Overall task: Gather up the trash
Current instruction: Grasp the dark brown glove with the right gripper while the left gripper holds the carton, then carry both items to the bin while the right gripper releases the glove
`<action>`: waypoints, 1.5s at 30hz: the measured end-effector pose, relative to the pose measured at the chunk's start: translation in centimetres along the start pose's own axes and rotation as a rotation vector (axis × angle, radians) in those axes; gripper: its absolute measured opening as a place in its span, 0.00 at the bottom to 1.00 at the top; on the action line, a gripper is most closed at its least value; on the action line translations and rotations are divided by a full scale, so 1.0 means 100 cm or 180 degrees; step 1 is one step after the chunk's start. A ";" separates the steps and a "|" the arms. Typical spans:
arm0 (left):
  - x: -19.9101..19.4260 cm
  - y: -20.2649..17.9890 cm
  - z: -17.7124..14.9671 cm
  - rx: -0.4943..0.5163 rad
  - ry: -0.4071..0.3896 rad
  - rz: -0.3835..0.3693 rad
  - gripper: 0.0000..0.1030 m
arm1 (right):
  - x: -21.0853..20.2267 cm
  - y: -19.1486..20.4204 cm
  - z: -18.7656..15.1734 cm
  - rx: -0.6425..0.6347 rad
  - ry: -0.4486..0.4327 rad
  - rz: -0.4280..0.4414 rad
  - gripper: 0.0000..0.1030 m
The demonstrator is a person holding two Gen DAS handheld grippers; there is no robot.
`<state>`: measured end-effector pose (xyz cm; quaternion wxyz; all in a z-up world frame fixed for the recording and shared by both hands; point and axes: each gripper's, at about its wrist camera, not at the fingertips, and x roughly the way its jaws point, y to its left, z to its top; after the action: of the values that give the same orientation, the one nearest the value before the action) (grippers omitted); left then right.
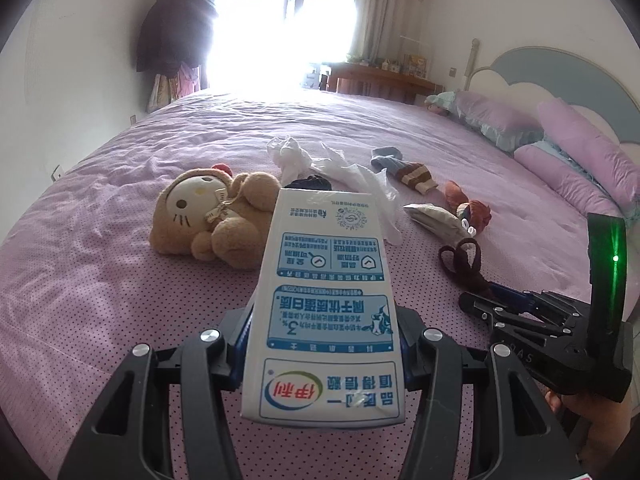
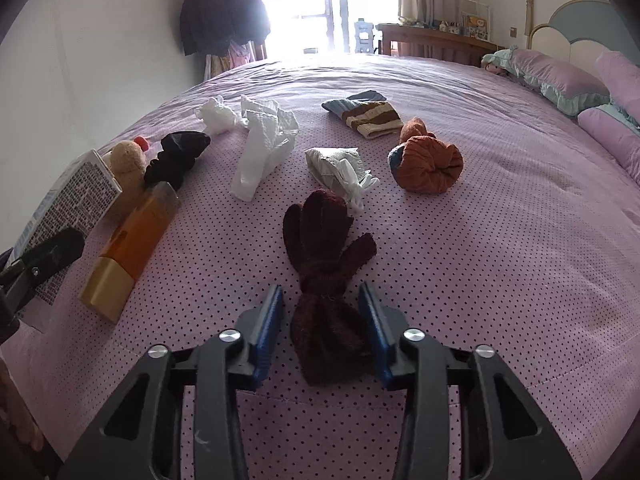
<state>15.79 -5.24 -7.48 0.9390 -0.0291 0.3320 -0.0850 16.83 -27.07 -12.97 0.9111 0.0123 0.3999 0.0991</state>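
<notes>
My left gripper (image 1: 322,340) is shut on a white and blue milk carton (image 1: 324,304), held above the purple bed; the carton also shows at the left edge of the right wrist view (image 2: 68,208). My right gripper (image 2: 322,332) is open, its blue pads on either side of a dark brown knotted sock (image 2: 324,276) lying on the bed. It also shows in the left wrist view (image 1: 476,304) at lower right. Crumpled white tissues (image 2: 264,148) lie further back, with a crumpled wrapper (image 2: 340,168) beyond the sock.
An amber bottle with a gold cap (image 2: 132,248) lies at left beside a black sock (image 2: 176,156). A teddy bear (image 1: 216,216), a striped sock (image 2: 368,116) and an orange sock ball (image 2: 428,164) lie on the bed (image 2: 520,260). Pillows (image 2: 568,80) at right.
</notes>
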 end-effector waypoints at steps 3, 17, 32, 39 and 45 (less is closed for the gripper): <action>0.004 -0.003 -0.001 0.0031 0.0055 -0.0098 0.52 | -0.004 -0.010 0.000 0.0050 0.0023 0.0282 0.20; 0.002 -0.071 -0.010 0.0476 0.0220 -0.0733 0.52 | -0.094 -0.047 -0.037 0.0200 -0.0186 0.0616 0.19; -0.014 -0.227 -0.064 0.1322 0.0537 -0.1749 0.52 | -0.225 -0.123 -0.148 0.0841 -0.0453 -0.0070 0.19; -0.025 -0.308 -0.112 0.1787 0.0812 -0.2229 0.52 | -0.269 -0.145 -0.219 0.1305 -0.0443 -0.0446 0.19; -0.028 -0.357 -0.166 0.2117 0.1181 -0.2536 0.52 | -0.296 -0.167 -0.290 0.1884 -0.0368 -0.0775 0.19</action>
<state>-1.76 -39.83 -14.69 0.7185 0.1612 0.4105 -0.5379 -21.03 -50.73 -12.87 0.8943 0.2344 0.3575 -0.1319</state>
